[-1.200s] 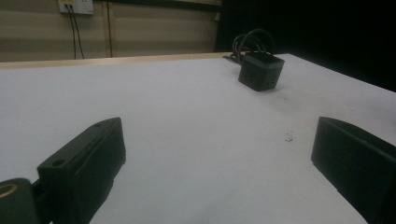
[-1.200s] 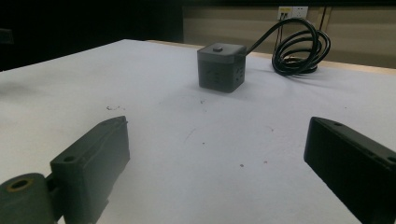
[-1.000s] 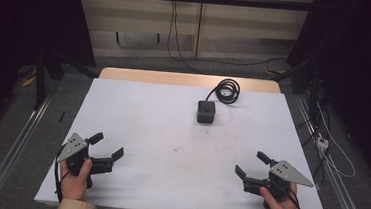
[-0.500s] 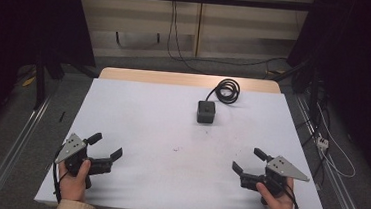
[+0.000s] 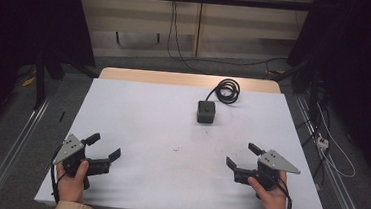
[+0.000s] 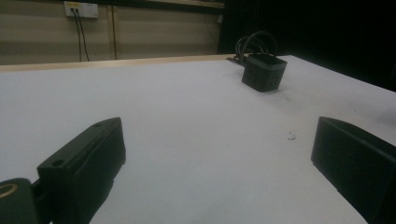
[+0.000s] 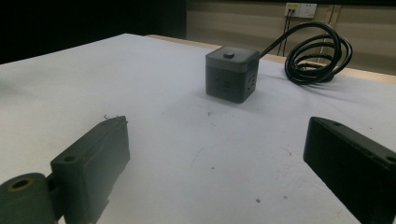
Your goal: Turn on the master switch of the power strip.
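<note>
Black power cube (image 5: 206, 111) sits upper centre of the high view, slightly right of the bench (image 5: 138, 111) midline, on its base with the button face up. Its coiled black cable (image 5: 227, 89) lies just behind it toward the upper right, joined to the cube, near the bench's far edge.

Left gripper (image 5: 103, 150) is in the lower left of the frame, jaws spread wide, nothing between them, low over the bench. Right gripper (image 5: 241, 155) is in the lower right, jaws also wide apart and empty.

Key relation: the cube lies up and left of the right gripper, up and well right of the left gripper. Right one looks nearer; both are well apart from it. In the right gripper view the cube (image 7: 231, 74) is upper centre, roughly in line with the gap between the jaws; in the left gripper view it (image 6: 264, 72) sits upper right, off-axis. The cube is boxy, with no clear long axis.

Bare white surface between grippers and cube, only small specks. Nothing blocks a straight reach; the cable behind could drag if the cube is lifted.
</note>
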`<state>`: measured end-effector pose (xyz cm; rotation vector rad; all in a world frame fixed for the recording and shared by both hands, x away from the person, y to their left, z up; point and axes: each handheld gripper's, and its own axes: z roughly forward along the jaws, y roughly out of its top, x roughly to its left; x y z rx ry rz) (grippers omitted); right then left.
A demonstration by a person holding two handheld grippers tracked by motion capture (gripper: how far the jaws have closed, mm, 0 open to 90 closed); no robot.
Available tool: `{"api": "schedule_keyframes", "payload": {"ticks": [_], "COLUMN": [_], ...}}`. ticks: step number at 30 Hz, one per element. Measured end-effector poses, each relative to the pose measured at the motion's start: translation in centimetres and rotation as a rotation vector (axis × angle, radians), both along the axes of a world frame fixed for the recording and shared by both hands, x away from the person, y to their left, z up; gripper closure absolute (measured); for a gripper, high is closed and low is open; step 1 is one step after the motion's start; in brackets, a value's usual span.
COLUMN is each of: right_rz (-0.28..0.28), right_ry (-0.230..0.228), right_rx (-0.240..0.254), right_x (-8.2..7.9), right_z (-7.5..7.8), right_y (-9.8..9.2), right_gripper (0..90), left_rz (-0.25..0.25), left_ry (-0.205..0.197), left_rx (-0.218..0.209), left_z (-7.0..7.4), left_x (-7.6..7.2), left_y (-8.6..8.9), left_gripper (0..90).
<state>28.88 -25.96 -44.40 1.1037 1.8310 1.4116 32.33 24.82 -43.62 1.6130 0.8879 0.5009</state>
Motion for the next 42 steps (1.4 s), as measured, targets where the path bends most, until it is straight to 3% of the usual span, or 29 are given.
{"api": "schedule_keyframes", "payload": {"ticks": [16, 42], "right_rz": [-0.007, -0.021], "right_ry": [0.038, 0.053], "right_rx": [-0.005, -0.006], "right_x": [2.3, 5.3], "right_z": [0.0, 1.1], "right_y": [1.1, 2.2], "right_gripper": [7.8, 9.6], "left_rz": [-0.002, -0.01], "left_ry": [-0.001, 0.004], "left_rx": [-0.005, -0.01], "left_z": [0.0, 0.0], "left_x": [0.0, 0.0], "left_y": [0.1, 0.2], "left_gripper": [2.7, 2.8]}}
